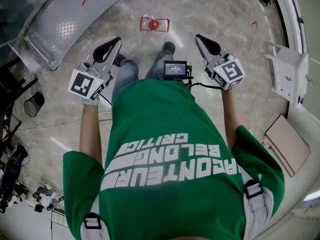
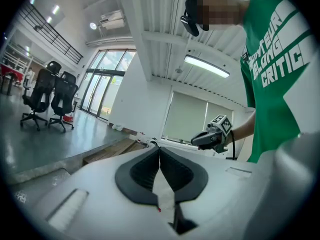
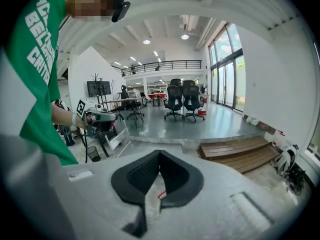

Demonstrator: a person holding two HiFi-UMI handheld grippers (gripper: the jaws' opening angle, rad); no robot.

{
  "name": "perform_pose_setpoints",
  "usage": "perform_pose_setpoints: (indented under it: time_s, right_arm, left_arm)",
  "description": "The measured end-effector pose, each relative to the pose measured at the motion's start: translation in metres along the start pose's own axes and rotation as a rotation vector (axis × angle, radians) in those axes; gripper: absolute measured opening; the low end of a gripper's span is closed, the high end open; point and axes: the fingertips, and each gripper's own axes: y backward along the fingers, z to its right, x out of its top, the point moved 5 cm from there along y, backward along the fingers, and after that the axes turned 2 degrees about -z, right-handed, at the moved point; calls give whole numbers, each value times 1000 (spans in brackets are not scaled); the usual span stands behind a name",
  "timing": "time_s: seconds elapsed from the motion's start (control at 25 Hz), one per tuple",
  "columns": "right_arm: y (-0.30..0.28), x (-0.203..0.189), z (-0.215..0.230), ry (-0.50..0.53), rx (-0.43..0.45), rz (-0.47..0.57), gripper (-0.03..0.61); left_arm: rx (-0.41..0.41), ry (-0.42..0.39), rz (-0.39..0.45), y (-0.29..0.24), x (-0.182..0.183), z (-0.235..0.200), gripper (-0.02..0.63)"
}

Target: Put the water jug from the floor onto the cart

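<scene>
On the floor ahead of the person's feet stands a small clear thing with a red cap (image 1: 154,24), seemingly the water jug seen from above. My left gripper (image 1: 116,42) is held out at the left and my right gripper (image 1: 199,38) at the right, both short of it and well above the floor. Each one's black pads meet with nothing between them. The left gripper view shows its own shut jaws (image 2: 159,150) and the right gripper (image 2: 212,137) across from it. The right gripper view shows its own shut jaws (image 3: 159,155) and the left gripper (image 3: 96,116). I see no cart.
A ribbed metal ramp (image 1: 75,19) lies at the far left. A black bin (image 1: 34,104) stands at the left, and wooden steps (image 1: 287,144) and a white fixture (image 1: 290,74) at the right. Office chairs (image 3: 182,101) stand farther off on the raised grey floor.
</scene>
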Motion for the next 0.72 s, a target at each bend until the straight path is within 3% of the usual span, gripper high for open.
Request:
perform_pose_setpoints:
  time_s: [0.2, 0.4, 0.72]
  right_arm:
    - [-13, 0, 19, 56, 91, 10, -6]
    - [-12, -3, 46, 41, 137, 61, -6]
    - [-20, -48, 82, -12, 183, 77, -6]
  left_arm:
    - [76, 29, 19, -27, -2, 13, 15]
    - [123, 49, 45, -66, -3, 35, 15]
    - [128, 32, -35, -126, -28, 49, 15]
